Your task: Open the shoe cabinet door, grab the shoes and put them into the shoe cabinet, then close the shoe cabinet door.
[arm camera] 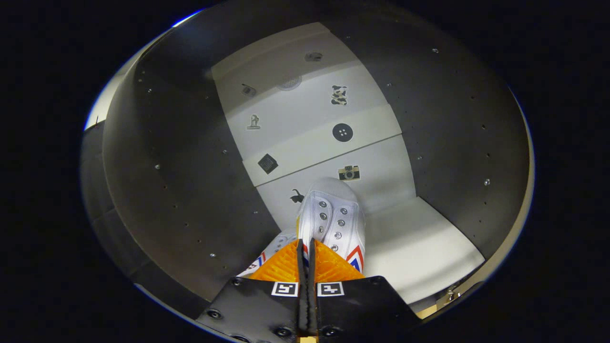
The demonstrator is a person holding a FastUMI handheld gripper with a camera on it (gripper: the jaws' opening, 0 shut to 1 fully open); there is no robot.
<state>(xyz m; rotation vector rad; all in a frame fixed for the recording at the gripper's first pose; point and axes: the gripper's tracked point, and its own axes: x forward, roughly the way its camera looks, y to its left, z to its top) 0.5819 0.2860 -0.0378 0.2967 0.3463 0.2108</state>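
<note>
We see the gripper [306, 255] reaching into the shoe cabinet [181, 157], door already open. Its fingers are clenched almost together, a thin fold of the white shoe [331, 214] pinched between them, likely the heel edge or collar; exact contact is hidden. A second shoe [267, 257] peeks out just left of the fingers, touching the first; we cannot tell whether it is gripped too. The shoes hang toe-forward over the white shelf [419, 247], the held toe close to the white back panel [305, 119] with its small stickers.

Risks, as we judge them: the grip is thin, so the shoe could slip or swing out early. The toe could bump the back panel if pushed farther. Letting go too high could tip a shoe onto its side. A heel left overhanging the near edge could block the door from closing.
</note>
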